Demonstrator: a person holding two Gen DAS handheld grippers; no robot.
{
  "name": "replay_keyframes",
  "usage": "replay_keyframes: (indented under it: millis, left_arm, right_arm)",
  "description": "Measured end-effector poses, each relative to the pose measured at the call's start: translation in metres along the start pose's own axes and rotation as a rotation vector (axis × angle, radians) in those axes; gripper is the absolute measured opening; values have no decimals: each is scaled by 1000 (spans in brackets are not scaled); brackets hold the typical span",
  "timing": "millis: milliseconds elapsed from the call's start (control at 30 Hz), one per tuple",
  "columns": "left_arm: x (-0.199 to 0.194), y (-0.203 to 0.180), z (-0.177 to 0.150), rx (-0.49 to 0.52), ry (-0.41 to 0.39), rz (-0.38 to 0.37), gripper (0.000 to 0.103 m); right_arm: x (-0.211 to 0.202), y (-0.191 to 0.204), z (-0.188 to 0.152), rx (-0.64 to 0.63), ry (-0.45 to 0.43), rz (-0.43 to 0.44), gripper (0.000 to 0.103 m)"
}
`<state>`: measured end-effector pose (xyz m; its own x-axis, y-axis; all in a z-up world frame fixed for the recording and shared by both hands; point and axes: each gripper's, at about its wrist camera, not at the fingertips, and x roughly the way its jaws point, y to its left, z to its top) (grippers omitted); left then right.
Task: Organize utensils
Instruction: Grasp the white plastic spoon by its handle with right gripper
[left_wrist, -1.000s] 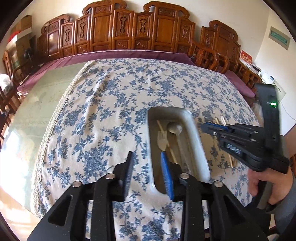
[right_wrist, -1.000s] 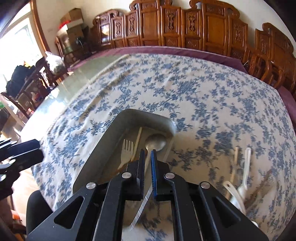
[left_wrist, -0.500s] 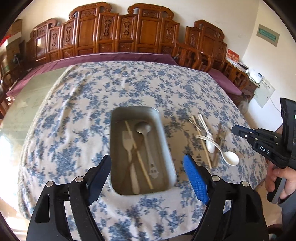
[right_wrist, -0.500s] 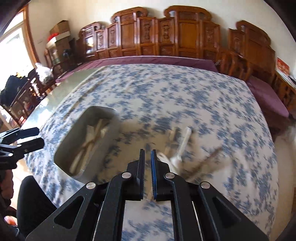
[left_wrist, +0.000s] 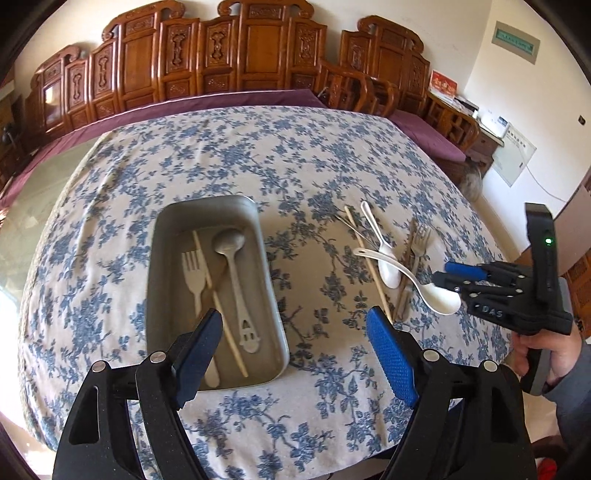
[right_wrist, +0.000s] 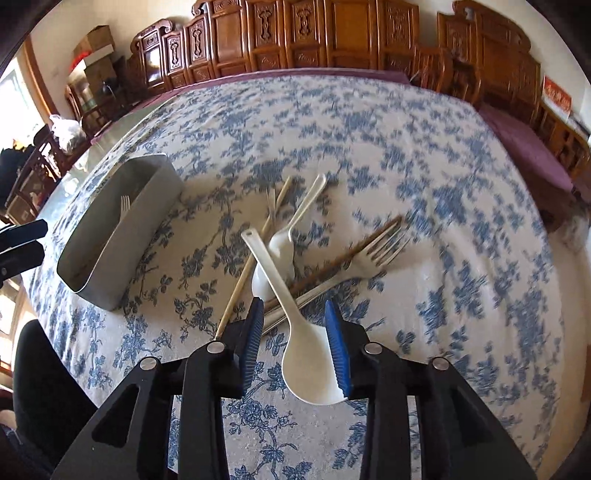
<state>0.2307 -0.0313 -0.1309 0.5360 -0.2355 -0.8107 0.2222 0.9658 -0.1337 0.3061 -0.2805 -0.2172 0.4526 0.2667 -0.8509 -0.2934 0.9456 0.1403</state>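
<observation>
Floral tablecloth (left_wrist: 229, 155): metal tray (left_wrist: 159, 236) holds fork (left_wrist: 193, 271), spoon (left_wrist: 232, 258), chopstick (left_wrist: 218, 299); both grippers' fingers spread.

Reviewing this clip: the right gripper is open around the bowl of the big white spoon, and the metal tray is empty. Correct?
Not quite. The metal tray is not empty: the left wrist view shows a fork, a chopstick and a grey spoon in it. The right gripper is indeed open around the big white spoon.

A metal tray (left_wrist: 264, 273) holding a fork (left_wrist: 194, 273), spoon (left_wrist: 234, 266) and chopstick (left_wrist: 218, 299) sits near the table's (left_wrist: 221, 155) front edge, between open left gripper (left_wrist: 295, 350) fingers.
</observation>
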Motion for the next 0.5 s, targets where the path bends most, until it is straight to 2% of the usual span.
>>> replay_keyframes:
  millis: [333, 400, 467, 500]
  left_arm:
    - [20, -16, -6, 23, 46, -3, 77]
    - [21, -19, -7, 31, 50, -3, 77]
    - [23, -20, -7, 34, 53, -1, 77]
    - [24, -21, -7, 33, 54, -1, 77]
  right_arm:
    - [39, -2, -7, -67, 95, -38, 37]
    - [40, -3, -10, -66, 91, -37, 36]
    - [39, -4, -13, -60, 85, -33, 31]
    - [38, -4, -14, -55, 86, -28, 22]
